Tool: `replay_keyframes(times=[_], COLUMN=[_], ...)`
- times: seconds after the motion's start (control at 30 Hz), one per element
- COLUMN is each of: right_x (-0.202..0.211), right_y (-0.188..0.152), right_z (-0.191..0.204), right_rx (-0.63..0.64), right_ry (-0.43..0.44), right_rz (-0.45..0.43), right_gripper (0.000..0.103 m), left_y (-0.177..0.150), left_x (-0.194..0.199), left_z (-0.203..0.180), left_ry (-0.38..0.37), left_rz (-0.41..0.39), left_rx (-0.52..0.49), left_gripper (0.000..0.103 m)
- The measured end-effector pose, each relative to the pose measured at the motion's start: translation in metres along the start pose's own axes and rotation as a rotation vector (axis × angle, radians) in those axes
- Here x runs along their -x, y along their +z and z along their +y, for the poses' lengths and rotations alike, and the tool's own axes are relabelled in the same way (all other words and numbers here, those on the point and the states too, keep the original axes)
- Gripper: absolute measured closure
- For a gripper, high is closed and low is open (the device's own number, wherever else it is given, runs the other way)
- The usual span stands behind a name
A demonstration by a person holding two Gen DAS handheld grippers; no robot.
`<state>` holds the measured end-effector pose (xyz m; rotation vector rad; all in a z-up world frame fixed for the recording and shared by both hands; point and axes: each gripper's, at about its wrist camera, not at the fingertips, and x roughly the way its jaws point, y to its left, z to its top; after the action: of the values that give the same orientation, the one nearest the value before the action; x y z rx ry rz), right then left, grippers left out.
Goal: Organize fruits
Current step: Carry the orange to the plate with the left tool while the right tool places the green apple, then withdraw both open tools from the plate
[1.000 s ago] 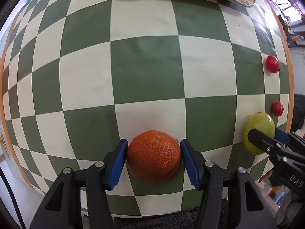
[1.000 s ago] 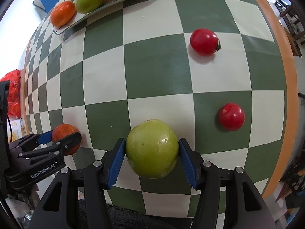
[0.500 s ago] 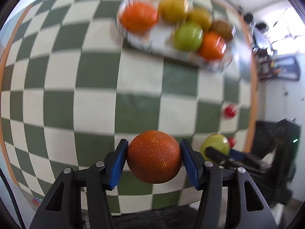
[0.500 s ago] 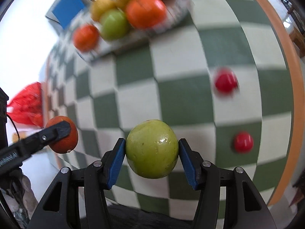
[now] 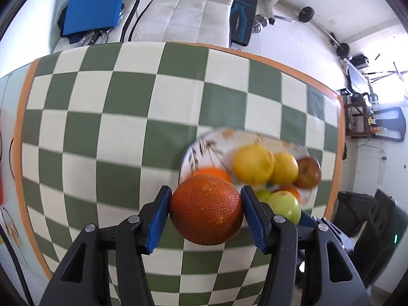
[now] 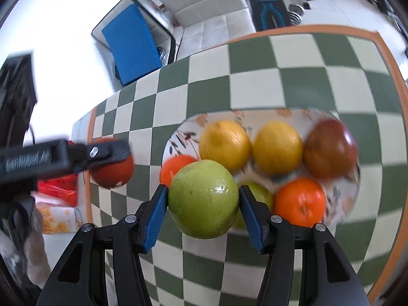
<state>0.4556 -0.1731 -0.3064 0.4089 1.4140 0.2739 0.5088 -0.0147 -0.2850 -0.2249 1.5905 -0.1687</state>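
Both grippers have lifted off the bench (image 5: 127,117) and swung toward the plate (image 6: 255,116); 1 s ago each fruit was low over the checks, now both hang above it with the plate ahead.

Left gripper (image 5: 205,211): jaws pinching the orange (image 5: 206,209) across its middle, blue pads on both sides. It sits in front of the plate's near-left rim, not yet over it as far as I can judge.

Right gripper (image 6: 203,199): jaws pinching the green fruit (image 6: 203,199), held over the plate's near edge.

Plate already carries 2 yellow fruits (image 6: 225,142), a brownish-red one (image 6: 330,148), 2 oranges (image 6: 299,201) and another green one, mostly hidden behind the held fruit. Frames are motion-blurred, so exact gaps are hard to read.

To place well:
- The 2 grippers are close; put 1 fruit down first, back out, then the other, to avoid clashing.
- Free space looks like the near-left part of the plate, beside the left orange. Aim the held orange there.
- Green fruit: the spot is less clear, maybe the near rim in front of the right-hand orange.
- Lower until the fruit rests before spreading the jaws; round fruit dropped from height would likely roll or knock its neighbours off the shallow rim.
- Withdraw upward, not sideways.
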Motion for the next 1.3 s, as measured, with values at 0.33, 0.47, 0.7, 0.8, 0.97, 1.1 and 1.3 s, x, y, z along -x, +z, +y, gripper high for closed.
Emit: replay_keyframes(times=[0.33,0.47,0.7,0.8,0.97,1.1,1.3], right_x=[-0.037,-0.036,-0.021,-0.008,0.016,0.036,0.063], right_y=[-0.003,-0.001,0.002,-0.001,-0.006,-0.015,-0.040], right_z=[-0.002,-0.005,-0.014,-0.019,-0.030,-0.040,-0.053], right_rx=[0.045,0.021,-0.002,-0.012,-0.032,-0.051,-0.005], right_ry=[-0.015,-0.015,-0.038,-0.038,-0.055,-0.105,-0.307], right_rz=[0.091,0.100,0.085,0.069,0.025,-0.029,-0.090], right_gripper=[0.043,0.041,0.027,0.025,0.020,0.012,0.006], left_y=[0.043,0.050,0.055,0.053,0.046,0.034,-0.011], left_x=[-0.049,-0.064,-0.077,-0.072,-0.059,-0.042,-0.013], left_z=[0.003,0.000,0.001,-0.004,-0.005,-0.004,-0.011], left_ry=[-0.045,-0.048,-0.073,-0.061,-0.052,-0.012,0.134], left_rz=[0.170,0.214,0.269,0.256,0.215,0.135,-0.044], left_rx=[0.004,-0.003,0.024,0.000,-0.005,-0.014,-0.066], left_gripper=[0.049,0.049,0.046,0.030,0.018,0.017,0.017])
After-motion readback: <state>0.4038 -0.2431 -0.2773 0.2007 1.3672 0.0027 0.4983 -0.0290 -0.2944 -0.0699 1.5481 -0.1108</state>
